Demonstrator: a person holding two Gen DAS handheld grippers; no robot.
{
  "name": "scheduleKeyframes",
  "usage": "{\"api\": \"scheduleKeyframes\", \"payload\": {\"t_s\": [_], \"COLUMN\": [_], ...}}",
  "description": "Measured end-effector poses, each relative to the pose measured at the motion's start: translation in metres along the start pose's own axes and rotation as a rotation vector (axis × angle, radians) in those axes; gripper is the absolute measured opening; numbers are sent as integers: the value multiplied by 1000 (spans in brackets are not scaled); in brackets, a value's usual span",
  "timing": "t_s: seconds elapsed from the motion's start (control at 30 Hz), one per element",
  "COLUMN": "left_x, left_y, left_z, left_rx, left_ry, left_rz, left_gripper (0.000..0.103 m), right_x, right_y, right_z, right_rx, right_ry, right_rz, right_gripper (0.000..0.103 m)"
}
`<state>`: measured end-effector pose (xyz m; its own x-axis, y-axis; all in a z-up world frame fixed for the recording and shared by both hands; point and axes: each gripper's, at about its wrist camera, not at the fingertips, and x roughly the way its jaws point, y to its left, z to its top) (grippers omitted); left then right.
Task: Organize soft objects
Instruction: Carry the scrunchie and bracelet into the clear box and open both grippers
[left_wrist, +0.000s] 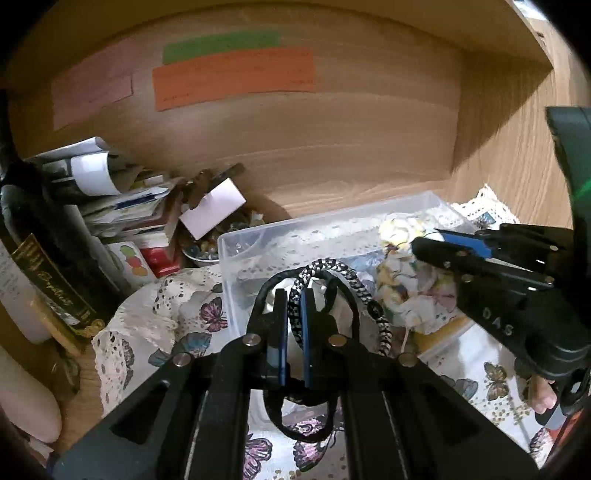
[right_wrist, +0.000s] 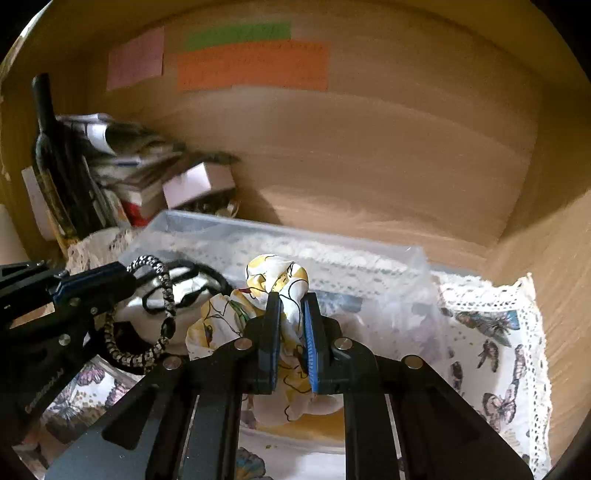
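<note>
My left gripper (left_wrist: 293, 295) is shut on a bundle of cords (left_wrist: 332, 269), one black-and-white braided, one plain black, held over the near left part of a clear plastic bin (left_wrist: 258, 230). My right gripper (right_wrist: 291, 299) is shut on a crumpled floral cloth (right_wrist: 275, 273), white with yellow flowers, held over the same bin (right_wrist: 332, 245). In the left wrist view the right gripper (left_wrist: 428, 243) reaches in from the right with the cloth (left_wrist: 399, 284) under it. In the right wrist view the left gripper (right_wrist: 125, 275) comes in from the left with the cords (right_wrist: 162, 288).
The bin sits on a butterfly-print lace cloth (right_wrist: 495, 332) inside a wooden shelf. A dark wine bottle (left_wrist: 44, 258), stacked papers and boxes (left_wrist: 122, 199) and a small bowl of beads (left_wrist: 205, 254) crowd the left. Coloured paper notes (left_wrist: 232, 77) stick to the back wall.
</note>
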<state>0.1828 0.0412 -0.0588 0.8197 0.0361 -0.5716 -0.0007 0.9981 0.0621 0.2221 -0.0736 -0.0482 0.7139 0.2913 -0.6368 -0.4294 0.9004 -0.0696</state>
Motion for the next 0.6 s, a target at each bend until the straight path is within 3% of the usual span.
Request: {"api": "scheduleKeyframes", "payload": {"t_s": [0.2,0.27,0.4,0.6], "left_x": [6,5,-2,-21], "left_y": [-5,-5,-3,2], "left_z": [-2,-3,-1,2], "left_rx": [12,11,-8,-25], "left_ry": [31,38,37,14], "left_rz": [-22,-31,-58,-77], "left_gripper": [5,6,9,18], "right_x": [9,9,2,-22], "right_y": [5,6,3,0], "right_z": [-2,-2,-1,3], "right_rx": [-21,-27,-8,3], "right_ry": [36,37,20,-40], "right_rz": [0,2,22,29], "right_gripper": [11,17,41,46]}}
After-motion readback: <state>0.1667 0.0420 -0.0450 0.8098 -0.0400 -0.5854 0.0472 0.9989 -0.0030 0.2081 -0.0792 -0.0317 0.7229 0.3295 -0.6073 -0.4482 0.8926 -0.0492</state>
